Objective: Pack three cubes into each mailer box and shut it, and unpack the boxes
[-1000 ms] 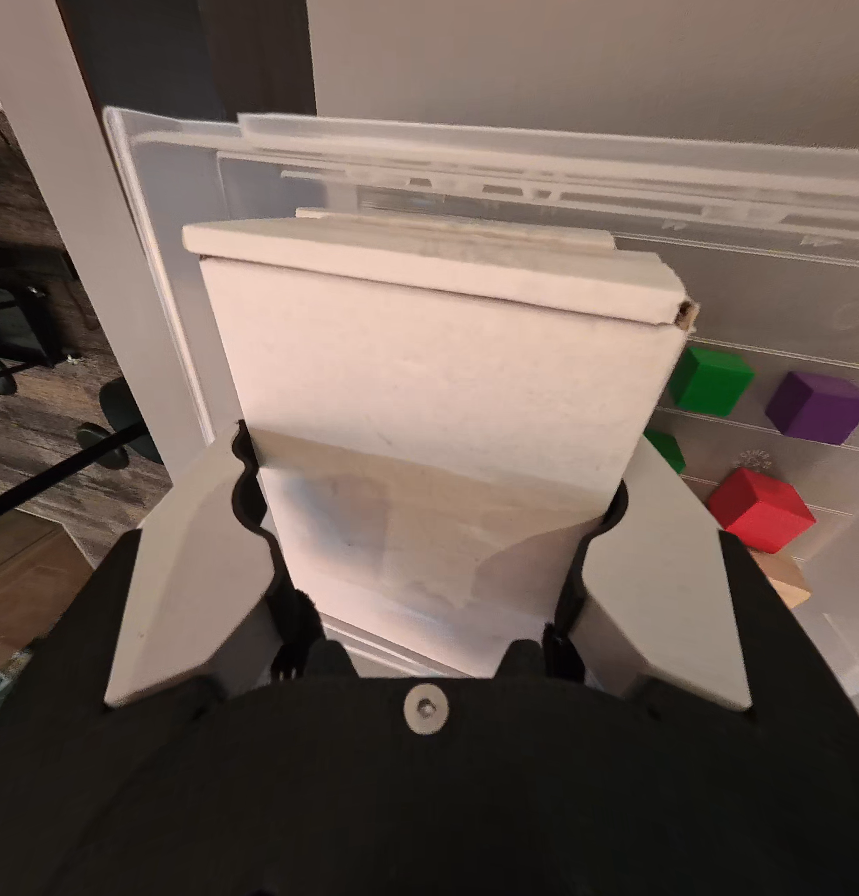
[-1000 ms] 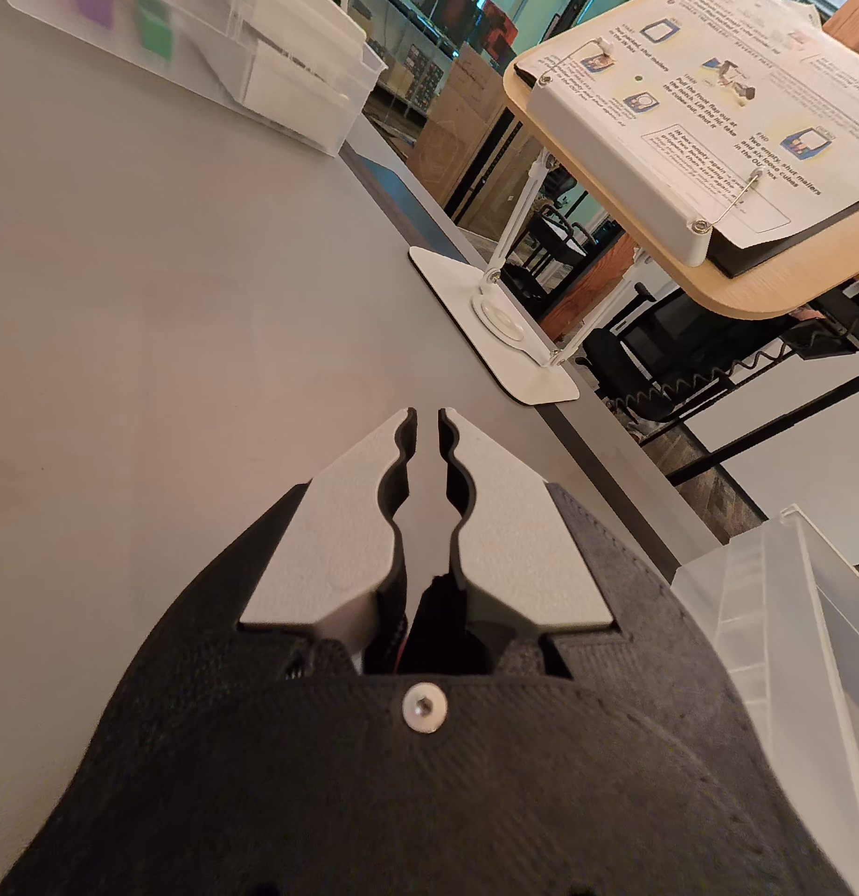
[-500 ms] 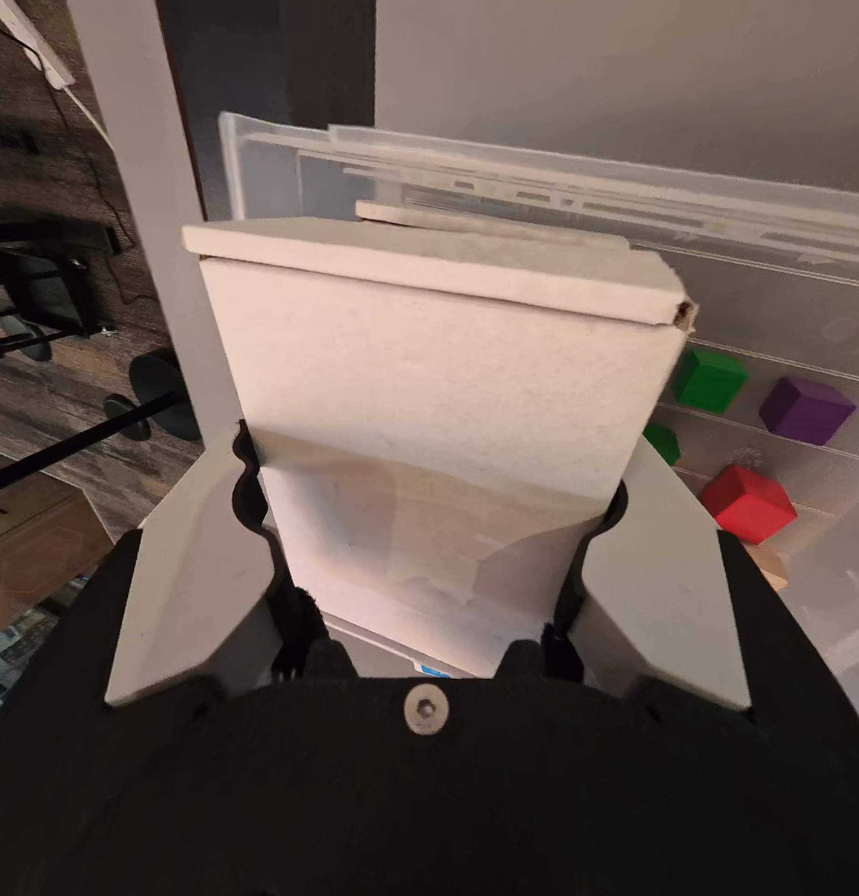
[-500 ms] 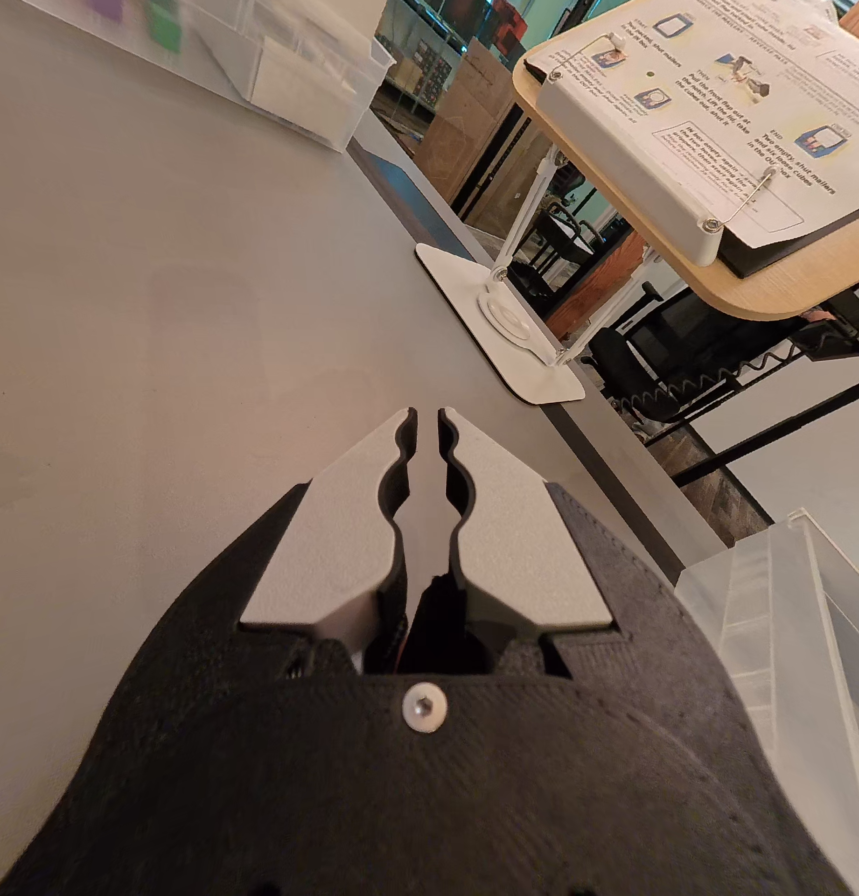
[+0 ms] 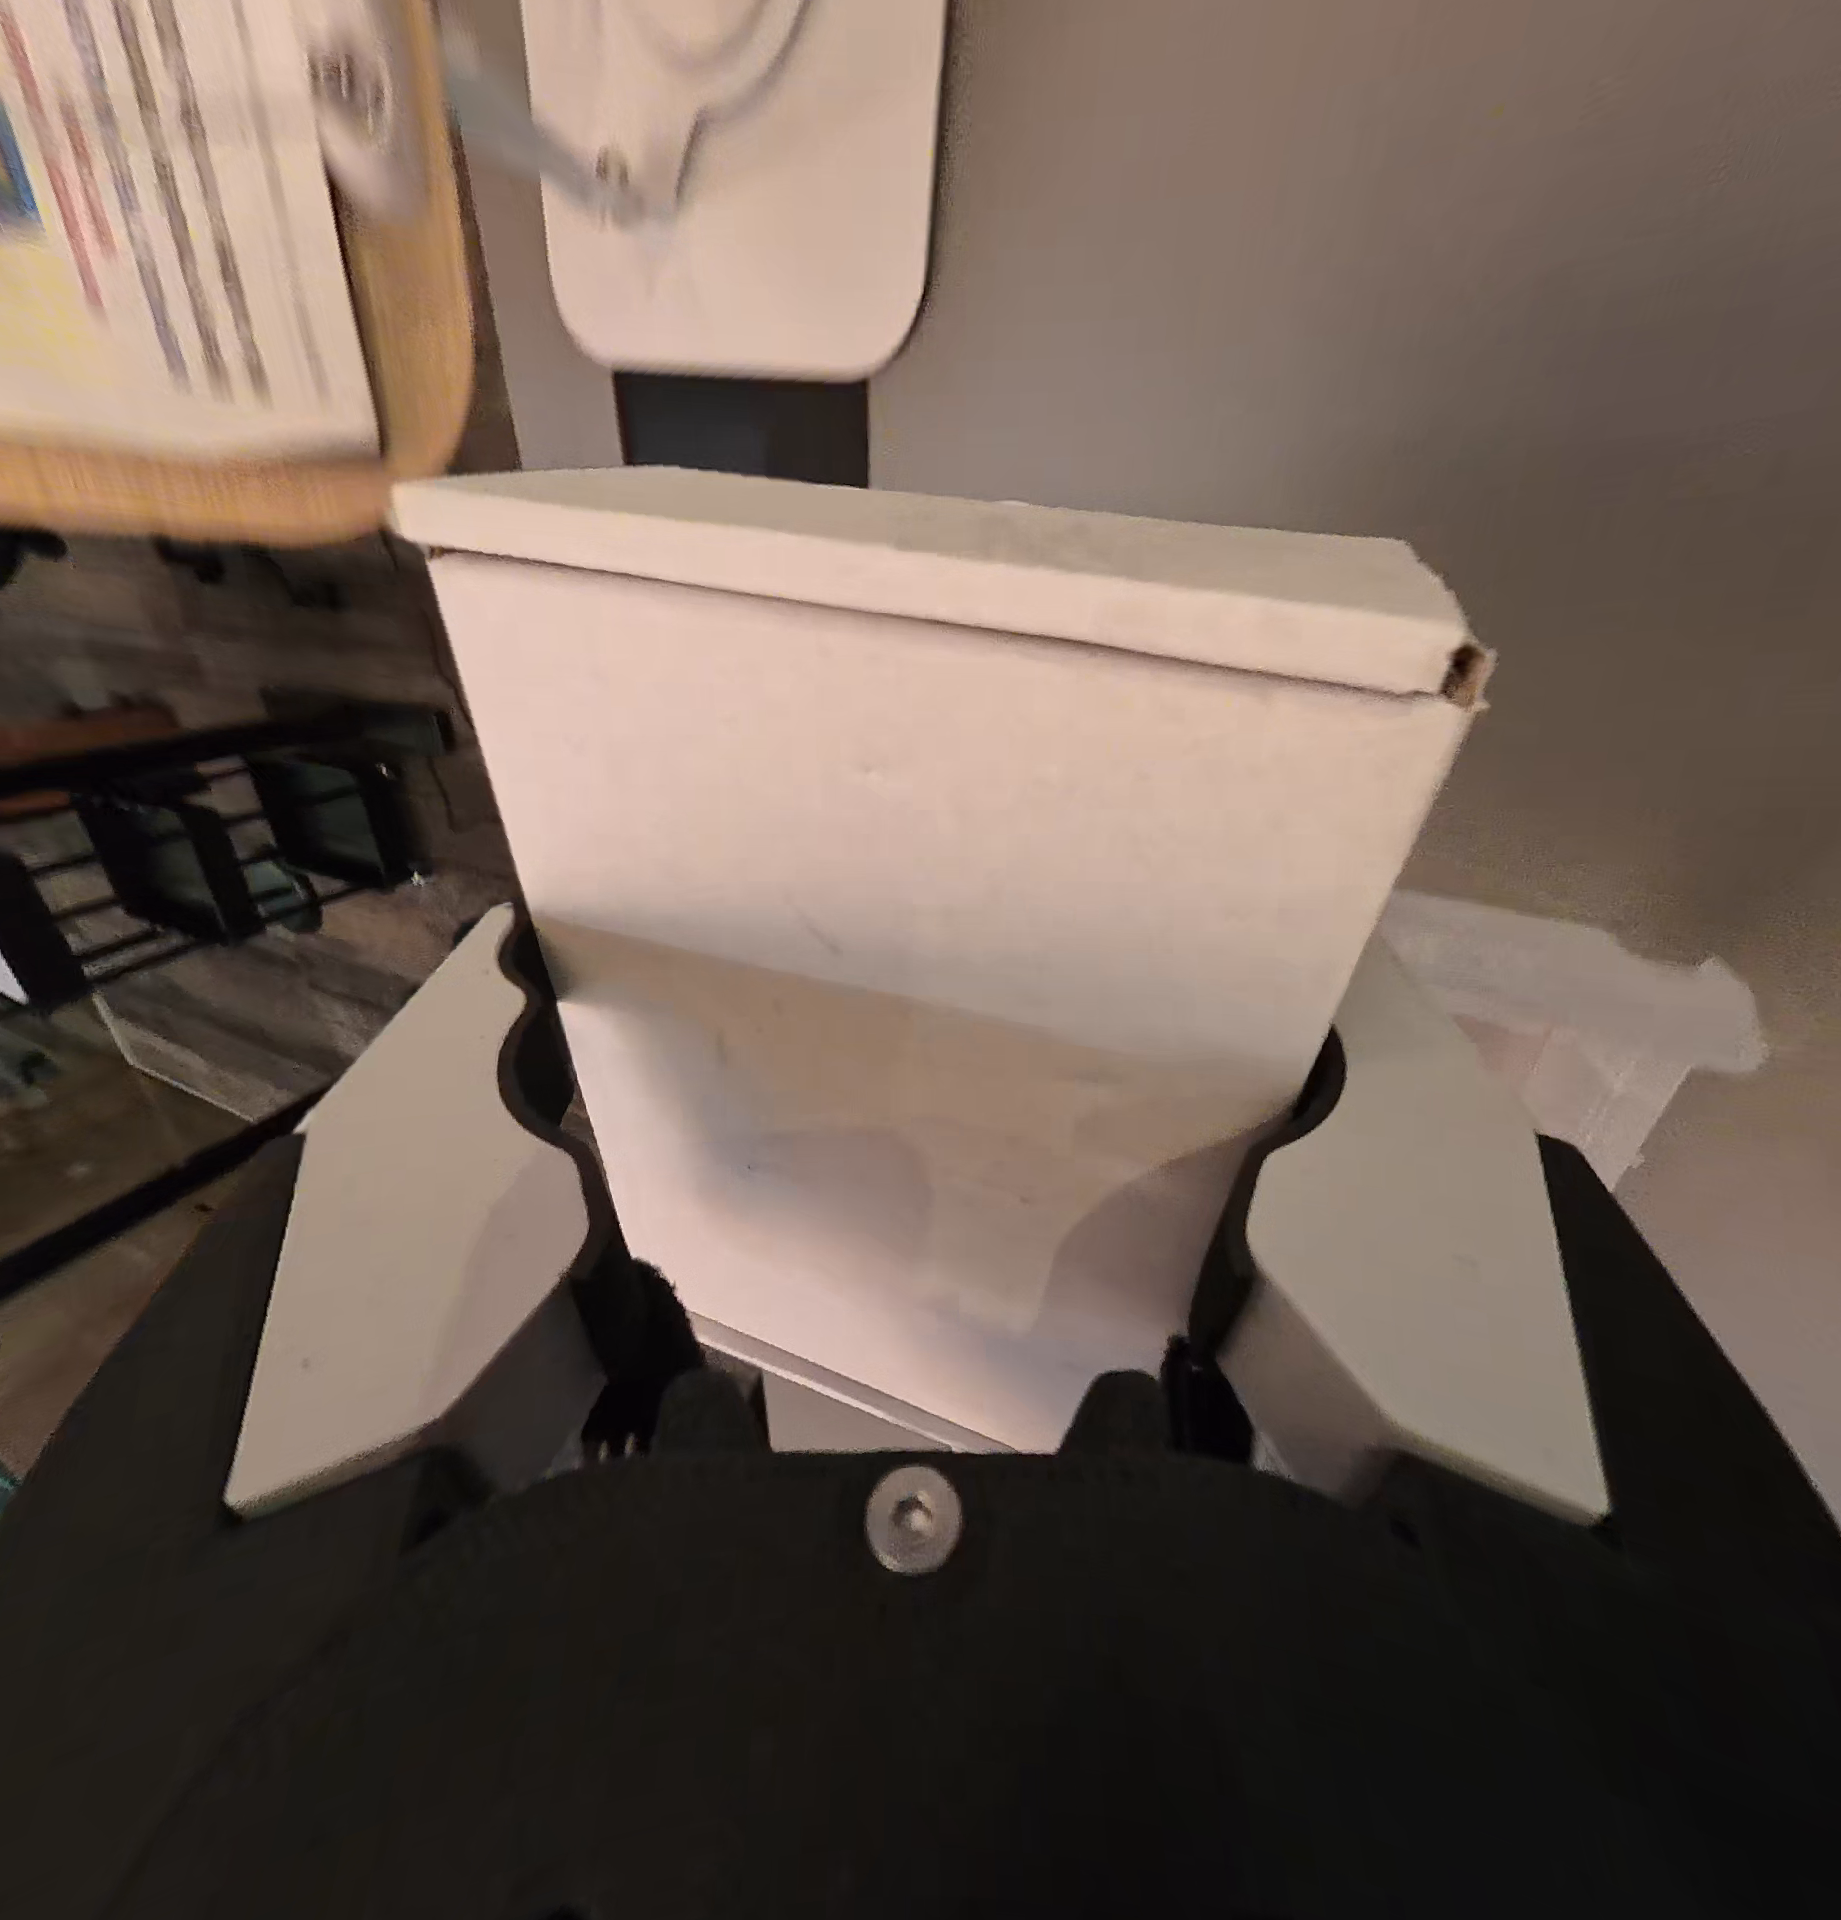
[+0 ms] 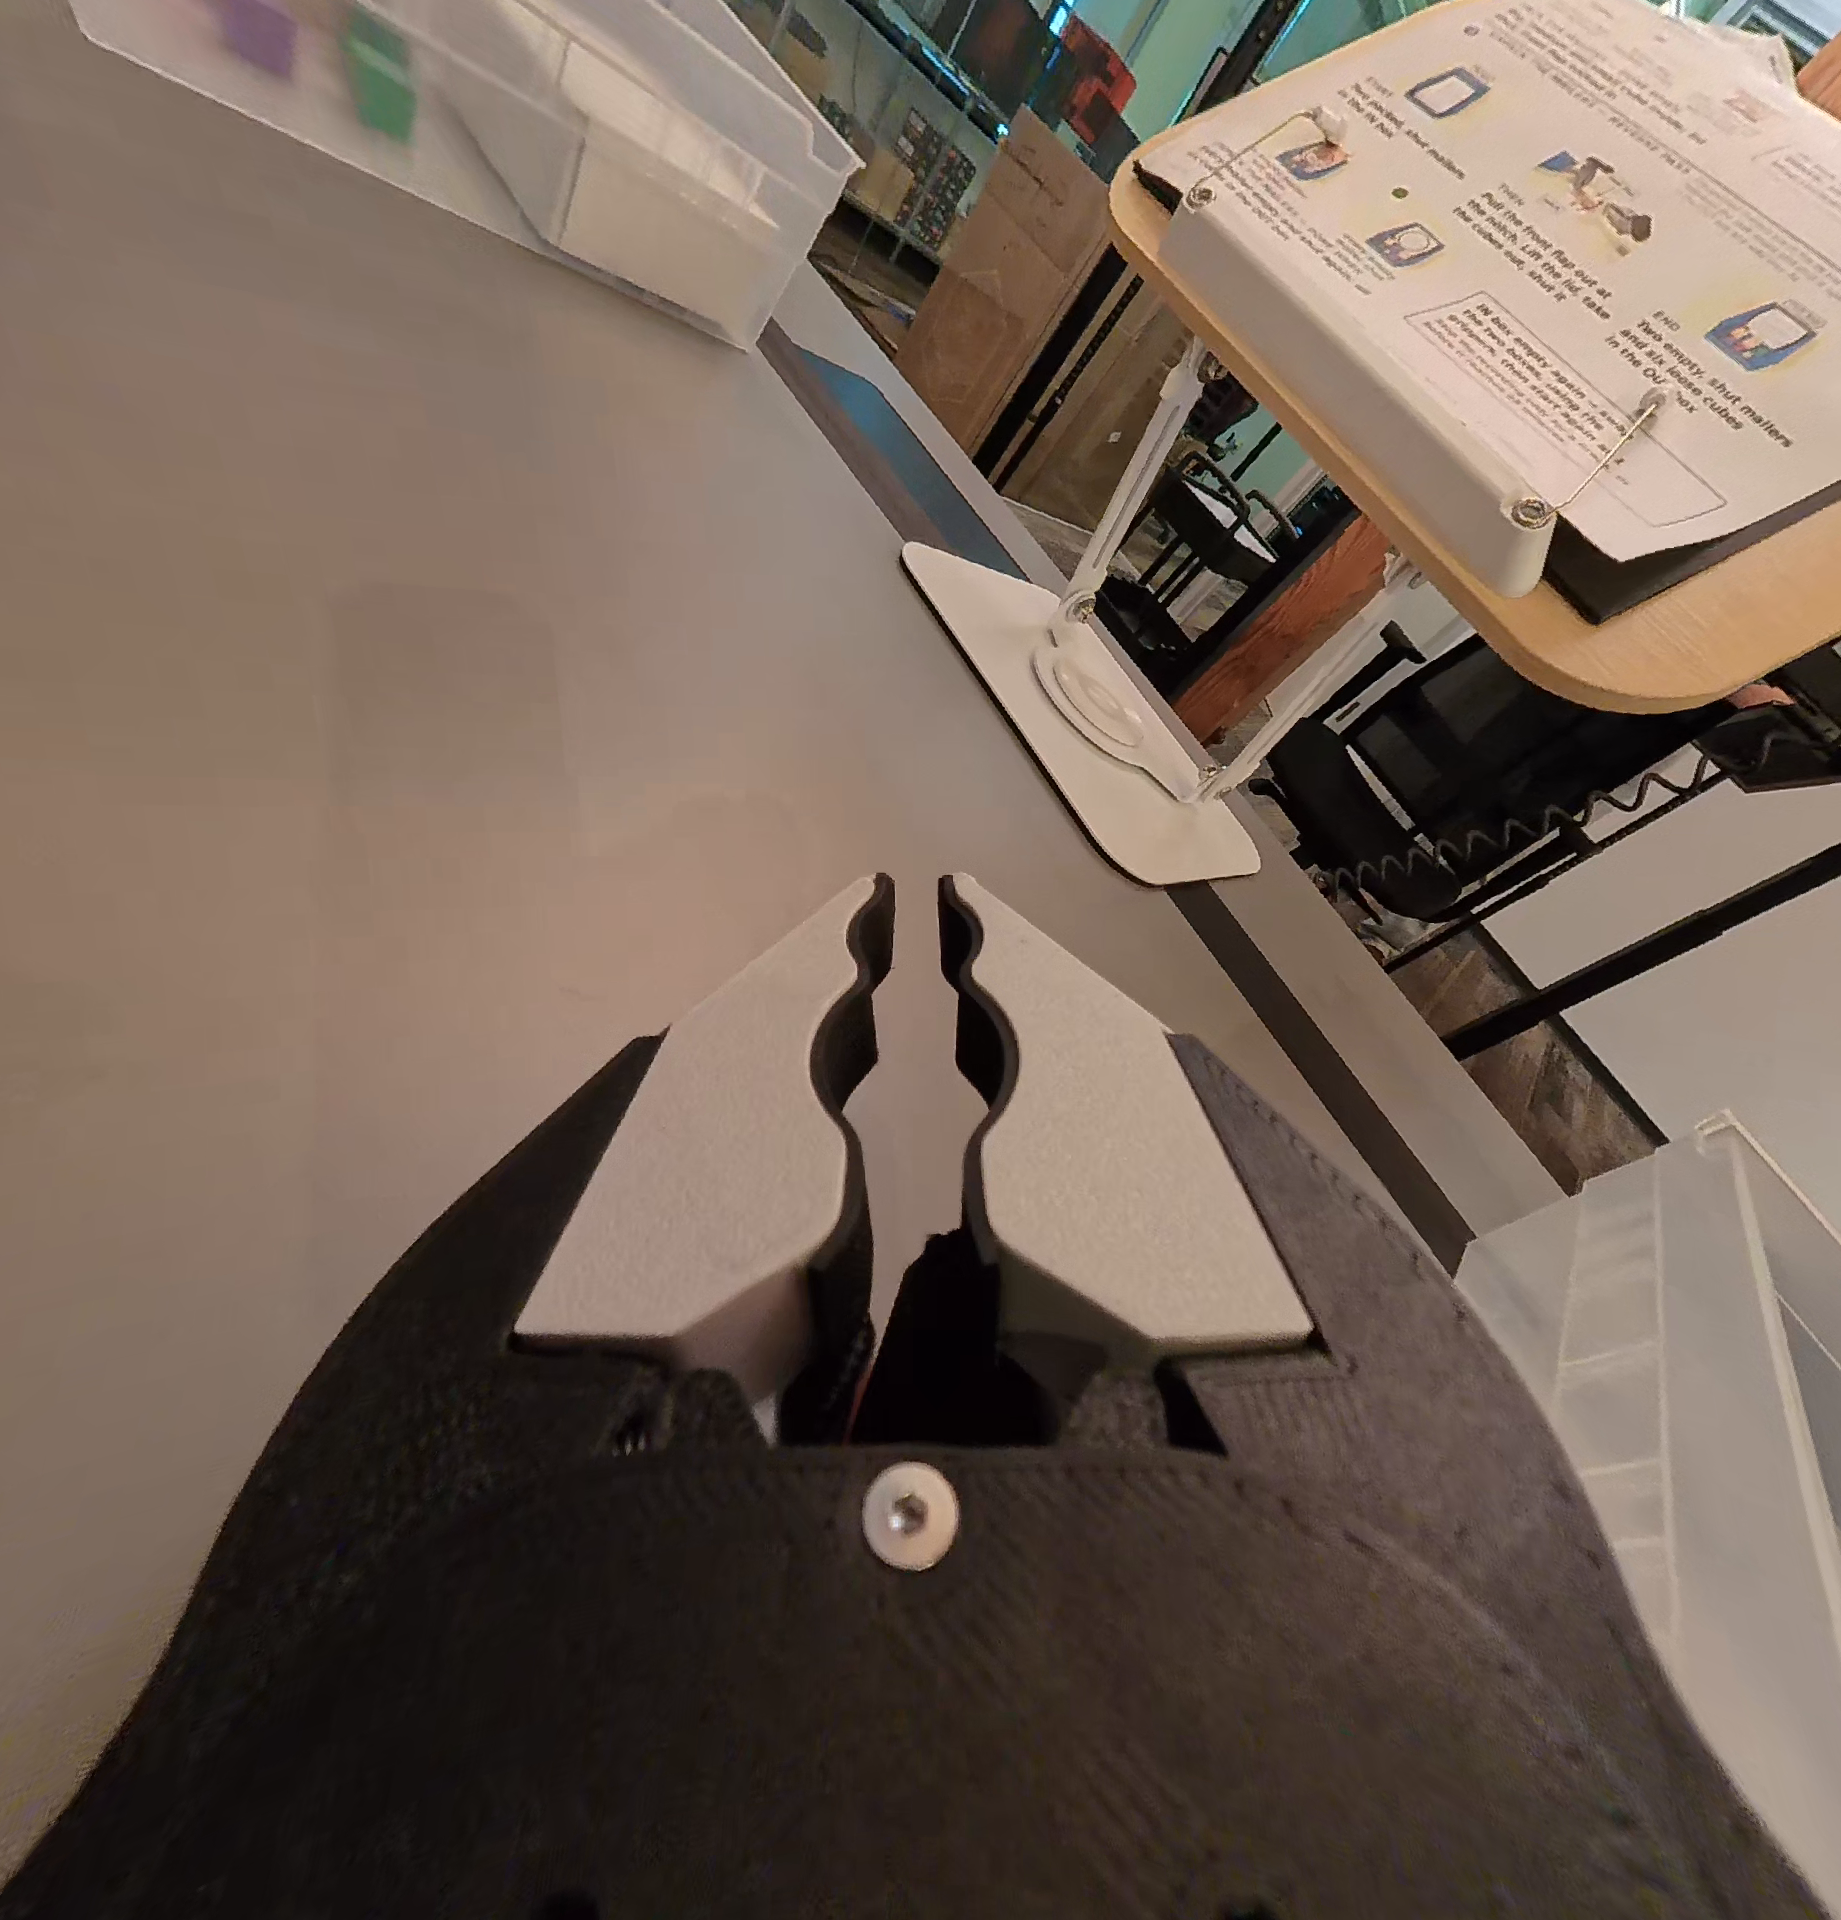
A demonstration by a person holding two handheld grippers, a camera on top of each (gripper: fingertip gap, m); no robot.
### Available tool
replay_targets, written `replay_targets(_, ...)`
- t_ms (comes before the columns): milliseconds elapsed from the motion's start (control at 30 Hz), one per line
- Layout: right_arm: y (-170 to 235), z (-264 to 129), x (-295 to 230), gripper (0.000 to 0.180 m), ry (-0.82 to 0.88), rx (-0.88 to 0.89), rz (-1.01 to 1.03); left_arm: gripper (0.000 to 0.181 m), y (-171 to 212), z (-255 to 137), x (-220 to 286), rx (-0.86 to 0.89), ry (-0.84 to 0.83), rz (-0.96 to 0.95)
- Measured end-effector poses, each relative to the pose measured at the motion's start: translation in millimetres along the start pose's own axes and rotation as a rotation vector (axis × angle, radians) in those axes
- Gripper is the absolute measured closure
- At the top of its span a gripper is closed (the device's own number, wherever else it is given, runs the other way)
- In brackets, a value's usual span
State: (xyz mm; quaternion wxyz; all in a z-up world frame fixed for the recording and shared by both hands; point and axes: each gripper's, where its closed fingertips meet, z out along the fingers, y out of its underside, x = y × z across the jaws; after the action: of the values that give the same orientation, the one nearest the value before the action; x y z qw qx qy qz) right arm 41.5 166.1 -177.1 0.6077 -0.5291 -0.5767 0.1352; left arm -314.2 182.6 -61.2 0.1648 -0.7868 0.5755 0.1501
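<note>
Mailer box [image 5: 937, 831] clamped between left tool [image 5: 926, 997] fingers, lid shut; right tool [image 6: 916, 899] nearly closed, empty, above table [image 6: 376, 623]

The mailer box [image 5: 926, 831] is white cardboard, matt and a bit rough. The gripper fingers [image 6: 718, 1143] look like smooth grey plastic, set in grainy black plastic. The table [image 6: 376, 623] is smooth and matt grey. Beside the table, the stand's board [image 6: 1664, 634] is pale wood under paper [image 6: 1581, 208]. The bin [image 6: 625, 197] is clear plastic.

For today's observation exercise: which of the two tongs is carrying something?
The left tongs, spread around the white mailer box. The right tongs are nearly closed on nothing above the grey table.
</note>
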Motion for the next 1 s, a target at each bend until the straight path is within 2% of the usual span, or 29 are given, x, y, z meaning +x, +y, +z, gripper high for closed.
replay_targets(167,-1.5,-1.9,2.5,0.173,0.017,-0.002,-0.019,0.045,-85.2,14.8,31.3,0.003,0.017,0.108)
replay_targets(300,-1.6,-4.2,6.2,0.172,0.034,-0.008,-0.039,0.044,-154.3,40.8,67.6,0.076,0.064,0.125)
replay_targets(433,4.4,-7.4,15.2,0.17,0.064,-0.036,-0.048,0.043,-198.9,78.2,107.2,0.094,0.096,0.132)
replay_targets(600,8.7,-10.4,25.4,0.166,0.092,-0.051,-0.012,0.043,-223.2,119.5,160.5,0.083,0.182,0.095)
replay_targets(767,5.6,-8.2,17.1,0.167,0.068,-0.051,-0.049,0.042,-232.3,136.1,189.0,0.058,0.211,0.048)
replay_targets(900,6.4,-7.0,13.8,0.164,0.054,-0.058,-0.058,0.043,-242.2,124.4,181.7,0.144,0.168,0.015)
replay_targets(1000,8.3,-6.4,12.6,0.158,0.042,-0.062,-0.041,0.044,-244.2,101.7,179.4,0.228,0.204,-0.022)
